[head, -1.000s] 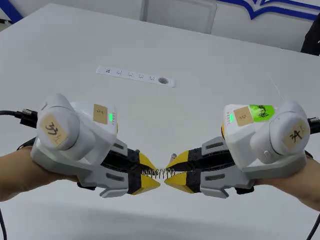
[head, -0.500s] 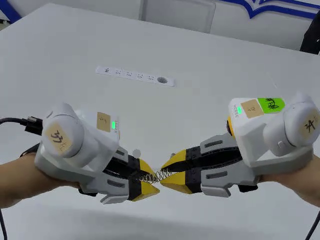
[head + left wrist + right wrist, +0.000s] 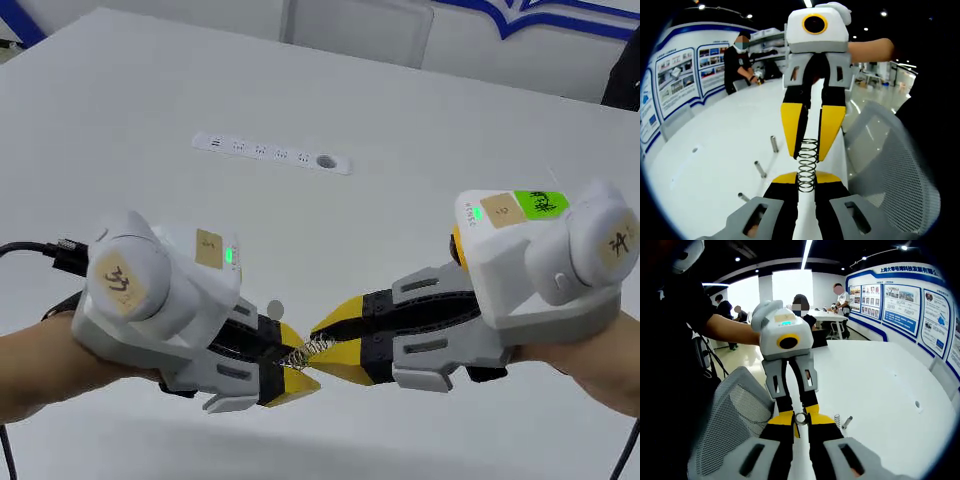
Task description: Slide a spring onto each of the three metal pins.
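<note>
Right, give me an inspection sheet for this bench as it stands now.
Surface: white table, smooth and evenly lit.
Job's things: one spring held in the air between the two grippers; three metal pins on the table, none wearing a spring; a loose spring on the table beside a pin.
Clutter: white power strip further back on the table.
Grippers: left gripper and right gripper tip to tip, each apparently shut on an end of the spring.
Cables: black cable at the rear of the left gripper.
Surroundings: mesh chair, wall posters, people in the background.
</note>
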